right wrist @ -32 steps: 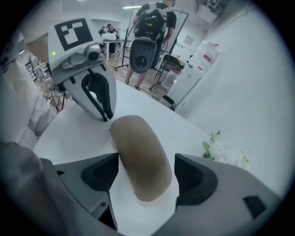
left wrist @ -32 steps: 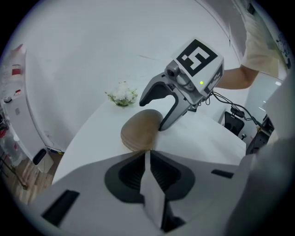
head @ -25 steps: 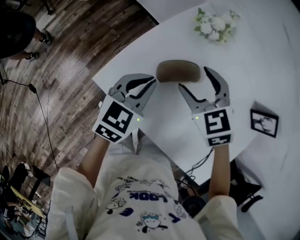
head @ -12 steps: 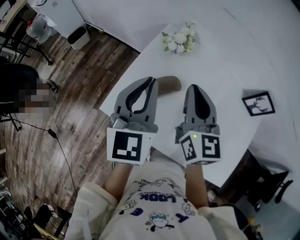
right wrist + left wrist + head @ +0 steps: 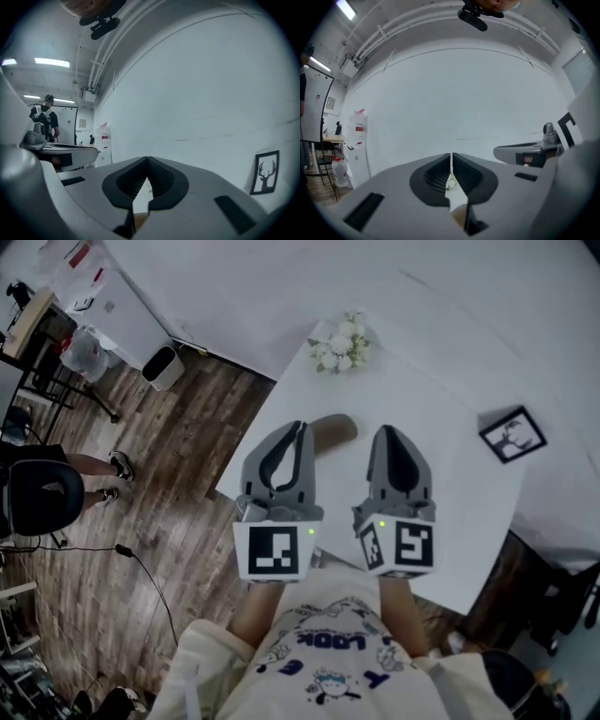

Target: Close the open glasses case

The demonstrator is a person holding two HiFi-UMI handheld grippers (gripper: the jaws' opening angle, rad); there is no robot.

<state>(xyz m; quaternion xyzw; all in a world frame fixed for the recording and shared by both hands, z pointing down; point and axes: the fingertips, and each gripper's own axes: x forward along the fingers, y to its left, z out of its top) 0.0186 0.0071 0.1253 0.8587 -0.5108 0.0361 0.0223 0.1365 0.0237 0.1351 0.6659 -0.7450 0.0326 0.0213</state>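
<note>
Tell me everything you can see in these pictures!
table: one, white, in the middle
glasses case: one, brown, on the table, partly behind the left tool
flowers: one bunch, white and green, at the table's far corner
picture frame: one, black with a deer, on the table's right side
bin: one, white, on the wooden floor
chair: one, black, far left
left tool: one, grey, shut, empty
right tool: one, grey, shut, empty
</note>
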